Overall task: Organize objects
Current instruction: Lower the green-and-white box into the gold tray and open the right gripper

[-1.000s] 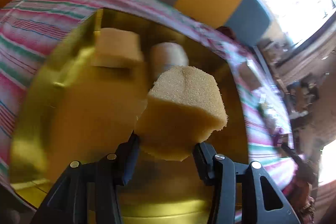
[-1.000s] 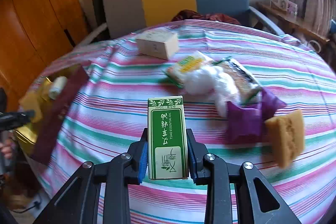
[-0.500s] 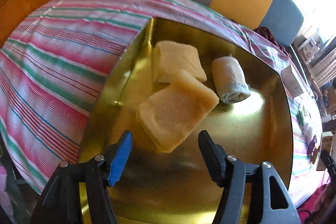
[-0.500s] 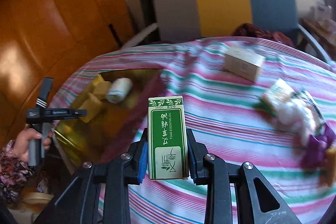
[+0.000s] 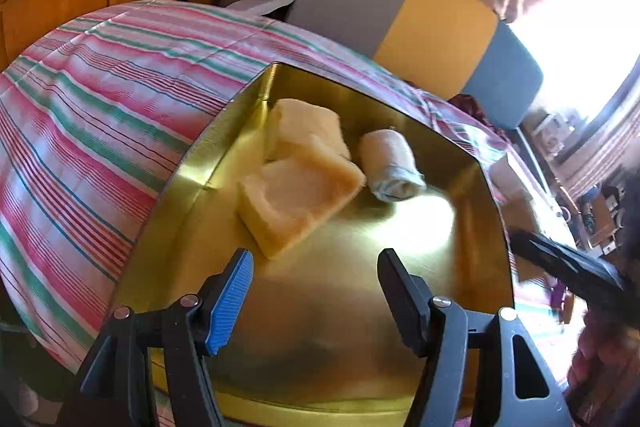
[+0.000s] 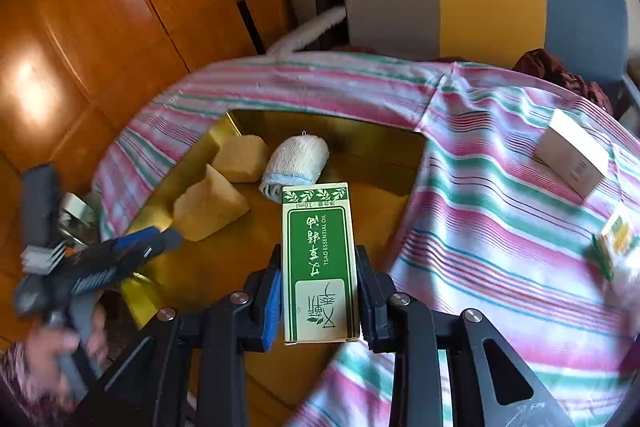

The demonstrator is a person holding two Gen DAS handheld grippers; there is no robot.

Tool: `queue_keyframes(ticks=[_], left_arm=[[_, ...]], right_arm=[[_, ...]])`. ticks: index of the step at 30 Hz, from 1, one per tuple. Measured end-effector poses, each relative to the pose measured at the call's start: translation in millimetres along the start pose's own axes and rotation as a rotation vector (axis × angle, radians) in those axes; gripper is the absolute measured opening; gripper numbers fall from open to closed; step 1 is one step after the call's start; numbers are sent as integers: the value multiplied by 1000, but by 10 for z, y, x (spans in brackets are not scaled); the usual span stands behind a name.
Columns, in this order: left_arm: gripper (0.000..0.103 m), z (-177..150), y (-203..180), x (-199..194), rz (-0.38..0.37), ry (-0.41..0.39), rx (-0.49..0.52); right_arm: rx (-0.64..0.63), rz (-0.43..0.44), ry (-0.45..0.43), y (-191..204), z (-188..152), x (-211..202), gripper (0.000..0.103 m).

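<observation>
Now, step in hand: the right gripper [image 6: 316, 291] carries the green box [image 6: 319, 267] toward the gold tray [image 6: 400, 151]; my judgement is that the box must be set down inside it.
Right tongs: narrow, pressed on both long sides of the box, which stands upright between the pads.
Left tongs: the left gripper [image 5: 314, 287] is wide and holds nothing; the pads are clear of the sponge [image 5: 300, 201].
Where the box is: in the air, over the near part of the tray, at 6 o'clock from the cloth roll [image 6: 294, 163].
Tray content: two sponges at 10 o'clock, touching each other; the roll is just beside them at 2 o'clock of the front sponge.
Free place: the bare gold floor at 3 to 5 o'clock of the roll looks best for the box.
How to do it well: I would lower the box until its bottom rests, and only then open, so it does not tip on the slippery metal; keep it apart from the roll.
Right hand pose: gripper tilted steeply down, over the tray edge.
Left hand pose: tilted down also, at 8 o'clock of the tray in the right view, with a hand [image 6: 52, 351] on the handle; it should stay out of the way.
</observation>
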State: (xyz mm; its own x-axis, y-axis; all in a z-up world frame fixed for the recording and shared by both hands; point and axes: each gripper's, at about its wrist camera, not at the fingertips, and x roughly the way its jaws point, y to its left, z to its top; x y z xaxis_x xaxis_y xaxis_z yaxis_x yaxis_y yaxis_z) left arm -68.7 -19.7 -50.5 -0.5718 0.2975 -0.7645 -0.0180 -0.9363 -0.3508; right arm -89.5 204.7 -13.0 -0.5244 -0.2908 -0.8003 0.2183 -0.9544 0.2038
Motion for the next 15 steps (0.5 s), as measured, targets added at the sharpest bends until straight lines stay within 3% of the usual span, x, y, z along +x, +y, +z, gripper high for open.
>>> queue_keyframes(ticks=[8, 15], left_arm=[[66, -74, 60, -145, -10, -26, -35], [65, -45, 246, -214, -3, -46, -105]], right_arm=[[21, -101, 97, 26, 377, 571, 32], [125, -152, 112, -93, 590, 855, 32]])
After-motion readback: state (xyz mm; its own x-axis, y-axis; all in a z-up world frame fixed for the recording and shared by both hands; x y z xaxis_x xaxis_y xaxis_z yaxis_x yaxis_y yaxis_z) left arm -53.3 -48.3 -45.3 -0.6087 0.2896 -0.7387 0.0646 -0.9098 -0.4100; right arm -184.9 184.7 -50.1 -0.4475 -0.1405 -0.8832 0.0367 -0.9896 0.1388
